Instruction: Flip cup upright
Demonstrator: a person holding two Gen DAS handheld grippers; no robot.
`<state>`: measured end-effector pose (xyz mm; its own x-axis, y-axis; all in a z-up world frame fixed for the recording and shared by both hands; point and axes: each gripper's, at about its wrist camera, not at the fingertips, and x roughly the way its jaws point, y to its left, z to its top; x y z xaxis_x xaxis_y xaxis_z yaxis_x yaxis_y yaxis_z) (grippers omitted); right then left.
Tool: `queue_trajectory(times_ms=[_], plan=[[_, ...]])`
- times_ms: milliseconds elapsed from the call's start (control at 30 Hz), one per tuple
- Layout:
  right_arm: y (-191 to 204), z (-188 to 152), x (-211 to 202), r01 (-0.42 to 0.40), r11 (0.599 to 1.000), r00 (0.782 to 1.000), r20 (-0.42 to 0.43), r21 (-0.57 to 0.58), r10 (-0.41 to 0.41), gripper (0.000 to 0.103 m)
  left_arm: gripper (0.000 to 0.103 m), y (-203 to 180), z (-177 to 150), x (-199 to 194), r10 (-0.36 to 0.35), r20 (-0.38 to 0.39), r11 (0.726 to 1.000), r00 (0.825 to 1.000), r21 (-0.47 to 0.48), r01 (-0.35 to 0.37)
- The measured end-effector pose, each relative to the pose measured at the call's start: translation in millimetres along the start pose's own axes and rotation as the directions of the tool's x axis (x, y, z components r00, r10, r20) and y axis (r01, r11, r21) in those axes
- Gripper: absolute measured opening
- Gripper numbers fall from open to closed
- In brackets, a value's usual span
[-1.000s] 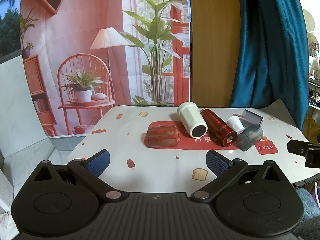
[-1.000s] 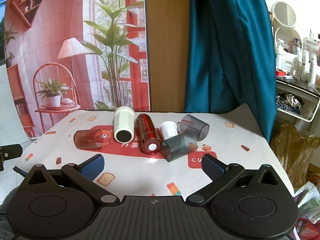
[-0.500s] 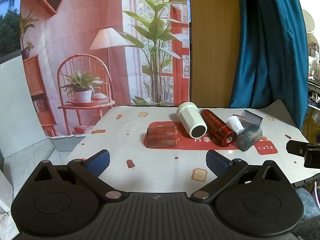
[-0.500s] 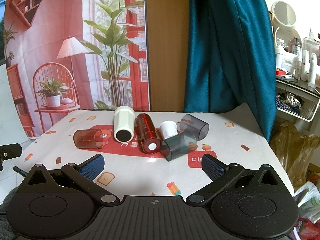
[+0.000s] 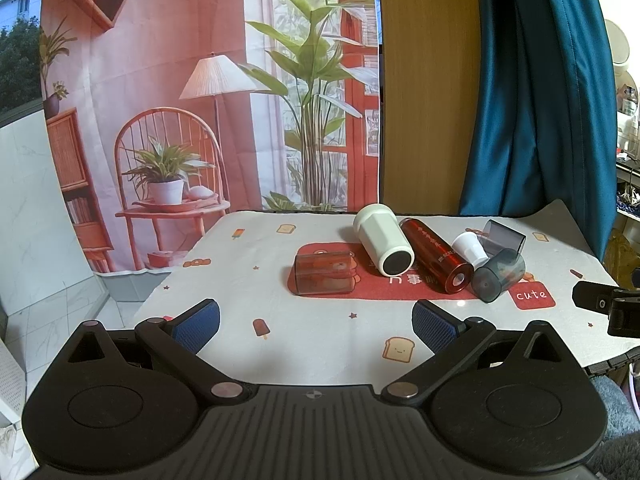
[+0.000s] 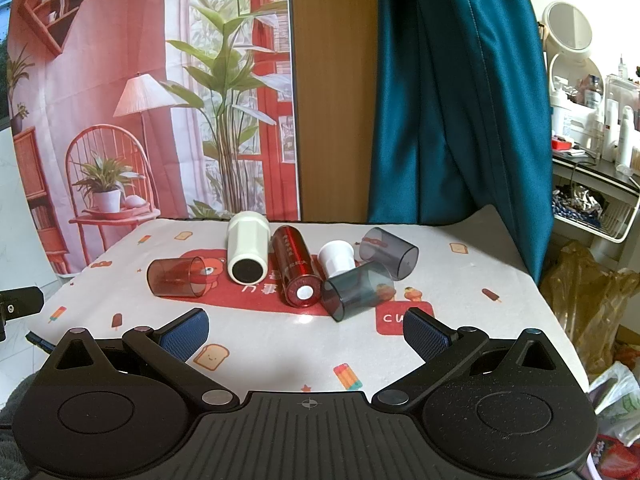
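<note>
Several cups lie on their sides on the table mat: a clear red cup (image 5: 324,273) (image 6: 176,277), a white cup (image 5: 384,245) (image 6: 247,247), a dark red cylinder (image 5: 437,255) (image 6: 296,266), a small white cup (image 5: 469,248) (image 6: 337,256) and two smoky grey cups (image 5: 498,275) (image 6: 357,291) (image 6: 389,252). My left gripper (image 5: 316,322) is open and empty, short of the red cup. My right gripper (image 6: 306,330) is open and empty, short of the near grey cup.
The table (image 5: 320,332) wears a white printed cloth with a red patch. A printed backdrop (image 5: 200,100), a wood panel and a blue curtain (image 6: 440,100) stand behind. A shelf with bottles and a plastic bag (image 6: 588,300) are at the right. The right gripper's tip (image 5: 600,304) shows at the left view's right edge.
Both grippers have drifted very slightly; the cups have not moved.
</note>
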<state>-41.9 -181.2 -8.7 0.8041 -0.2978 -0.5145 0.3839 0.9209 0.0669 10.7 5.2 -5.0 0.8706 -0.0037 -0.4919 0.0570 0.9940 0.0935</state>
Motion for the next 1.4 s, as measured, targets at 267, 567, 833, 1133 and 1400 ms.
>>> queue_trajectory(times_ms=[267,567,833,1133,1400], plan=[[0.1,0.0,0.2,0.0,1.0,1.0,-0.001,0.001,0.0,0.103,0.103,0.2,-0.7,-0.1,-0.001,0.0,1.0,1.0,0.0,0.001],[0.0,0.1,0.2,0.0,1.0,1.0,-0.001,0.001,0.0,0.103,0.103,0.4,-0.5,0.1,-0.002,-0.003,1.0,1.0,-0.003,0.002],[0.0,0.6,0.3,0.001,1.0,1.0,-0.002,0.001,-0.001,0.103,0.103,1.2,-1.0,0.1,-0.003,-0.006,1.0,1.0,-0.006,0.003],[-2.1,-3.4,4.7,-0.014,1.0,1.0,0.001,0.007,0.014,0.103,0.103,4.0,0.5,4.3,-0.014,-0.02,1.0,1.0,-0.018,0.013],[-13.9,5.0,4.5,-0.074,0.995,0.995,0.073,0.059,0.07,0.103,0.103,2.3,3.8,14.5,-0.024,-0.006,1.0,1.0,0.019,0.024]])
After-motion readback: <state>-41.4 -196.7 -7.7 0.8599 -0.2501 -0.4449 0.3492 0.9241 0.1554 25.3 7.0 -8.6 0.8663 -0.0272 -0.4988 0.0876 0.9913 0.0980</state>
